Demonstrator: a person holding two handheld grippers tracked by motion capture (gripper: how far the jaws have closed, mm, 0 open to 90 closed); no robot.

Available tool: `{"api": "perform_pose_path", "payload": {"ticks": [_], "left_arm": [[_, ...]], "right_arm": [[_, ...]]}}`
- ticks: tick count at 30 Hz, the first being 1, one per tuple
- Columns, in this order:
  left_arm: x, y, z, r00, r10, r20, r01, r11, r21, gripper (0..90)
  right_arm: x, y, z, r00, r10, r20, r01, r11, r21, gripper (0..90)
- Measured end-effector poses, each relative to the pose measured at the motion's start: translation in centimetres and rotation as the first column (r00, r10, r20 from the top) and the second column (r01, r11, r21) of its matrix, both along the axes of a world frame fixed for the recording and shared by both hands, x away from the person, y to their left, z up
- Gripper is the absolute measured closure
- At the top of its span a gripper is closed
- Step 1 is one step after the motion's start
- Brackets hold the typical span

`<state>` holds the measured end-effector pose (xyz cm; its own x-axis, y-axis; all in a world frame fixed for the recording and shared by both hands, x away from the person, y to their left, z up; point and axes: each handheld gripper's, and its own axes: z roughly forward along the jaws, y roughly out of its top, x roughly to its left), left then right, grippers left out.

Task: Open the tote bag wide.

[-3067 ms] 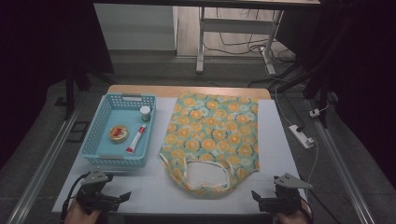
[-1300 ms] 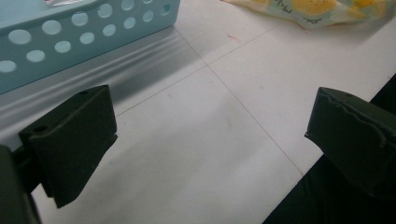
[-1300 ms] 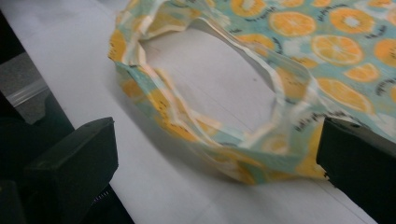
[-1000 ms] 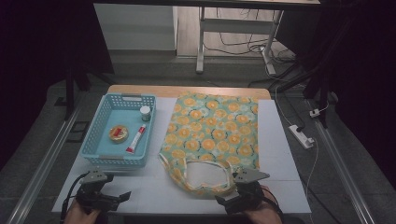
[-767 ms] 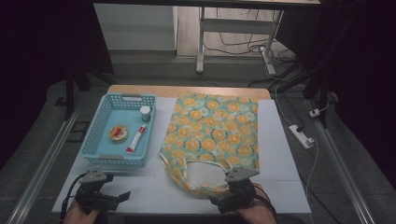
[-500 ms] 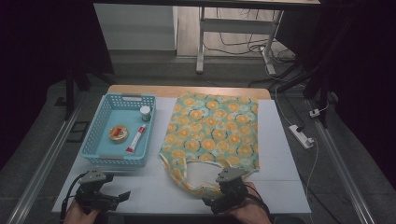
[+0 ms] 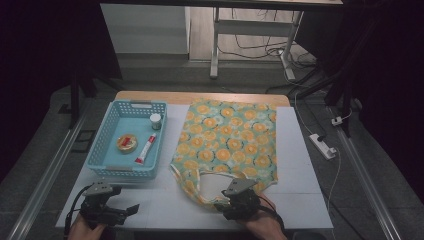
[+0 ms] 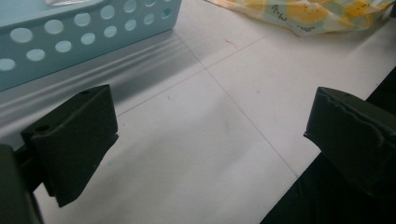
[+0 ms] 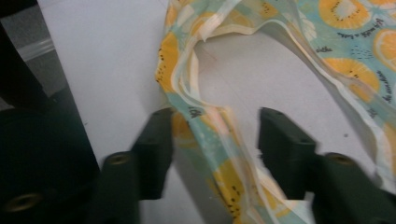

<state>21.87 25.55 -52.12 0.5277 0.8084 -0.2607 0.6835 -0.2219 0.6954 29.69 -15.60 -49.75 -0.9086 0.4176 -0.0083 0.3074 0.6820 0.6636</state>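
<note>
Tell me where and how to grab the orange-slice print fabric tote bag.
Grip the fabric tote bag by its handle loop at the near edge, coming from the person's side. The loop's strap lies bunched, between the right gripper's closing jaws, not yet pinched.

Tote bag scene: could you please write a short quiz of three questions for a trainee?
1. True or false: the left gripper holds the blue basket.
2. What lies between the right gripper jaws?
3. The red-and-white tube is: A) in the basket, B) on the tote bag.

Key: 1 false, its jaws stand open over the bare table. 2 the bag's handle strap. 3 A.
</note>
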Motion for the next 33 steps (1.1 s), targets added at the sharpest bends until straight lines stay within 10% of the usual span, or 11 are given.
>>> {"api": "perform_pose_path", "payload": {"ticks": [8, 33], "left_arm": [[0.0, 0.1, 0.0, 1.0000, 0.005, -0.004, -0.005, 1.0000, -0.007, 3.2], [0.1, 0.3, 0.0, 0.9998, 0.020, -0.007, -0.020, 0.9996, -0.022, 4.2]], "right_arm": [[0.5, -0.3, 1.1, 0.9990, 0.040, -0.018, -0.039, 0.999, 0.030, 89.9], [6.9, -1.2, 3.3, 0.9977, -0.022, -0.064, 0.030, 0.992, 0.125, 90.0]]}}
